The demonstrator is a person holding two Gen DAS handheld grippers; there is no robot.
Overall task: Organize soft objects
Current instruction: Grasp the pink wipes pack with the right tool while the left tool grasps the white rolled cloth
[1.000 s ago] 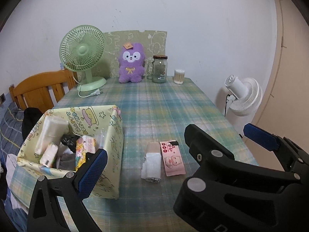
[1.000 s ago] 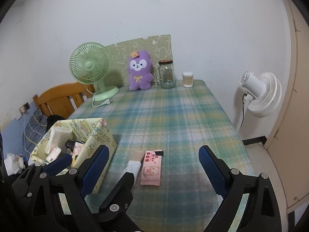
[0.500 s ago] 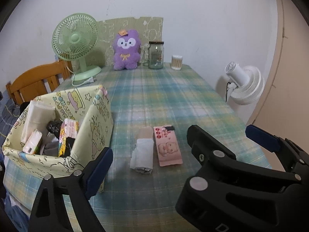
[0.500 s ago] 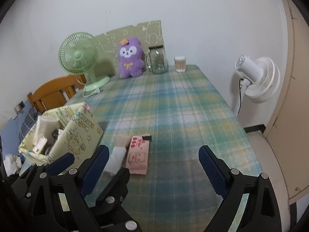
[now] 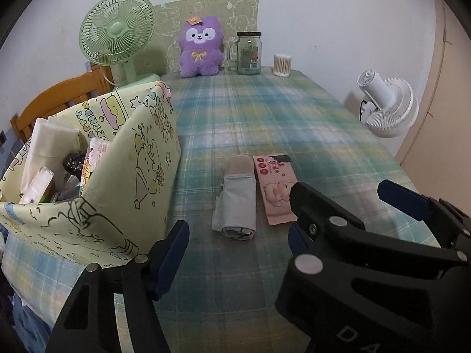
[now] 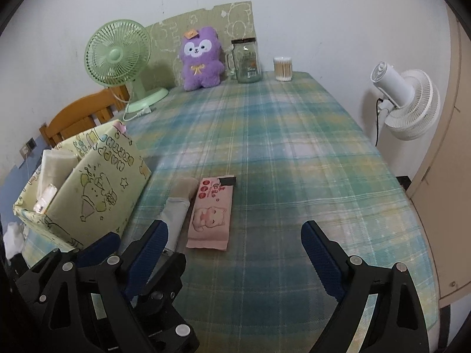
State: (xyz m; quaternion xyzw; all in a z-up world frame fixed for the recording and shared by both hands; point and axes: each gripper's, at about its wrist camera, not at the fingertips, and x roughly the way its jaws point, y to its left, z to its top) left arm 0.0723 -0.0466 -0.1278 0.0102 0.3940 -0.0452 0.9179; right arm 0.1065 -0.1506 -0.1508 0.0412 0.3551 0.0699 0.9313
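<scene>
A rolled grey-white cloth (image 5: 235, 206) and a pink wipes pack (image 5: 275, 188) lie side by side on the plaid tablecloth. Left of them stands a yellow cartoon-print fabric bin (image 5: 141, 158) holding several soft packs. My left gripper (image 5: 235, 244) hovers just short of the rolled cloth; its jaws are closing with nothing between them. In the right wrist view, my right gripper (image 6: 232, 253) is open and empty, with the wipes pack (image 6: 212, 214) and cloth (image 6: 176, 214) just ahead of its left finger. A purple plush (image 5: 201, 48) sits at the far end.
A green desk fan (image 5: 117, 29), a glass jar (image 5: 248, 54) and a cotton-swab tub (image 5: 282, 64) line the far edge by the wall. A wooden chair (image 6: 85, 114) stands at the left and a white floor fan (image 6: 403, 100) to the right of the table.
Both grippers have sunk toward the table and closer to the cloth and wipes pack, which look larger. The left jaws have narrowed. The right jaws stay wide.
</scene>
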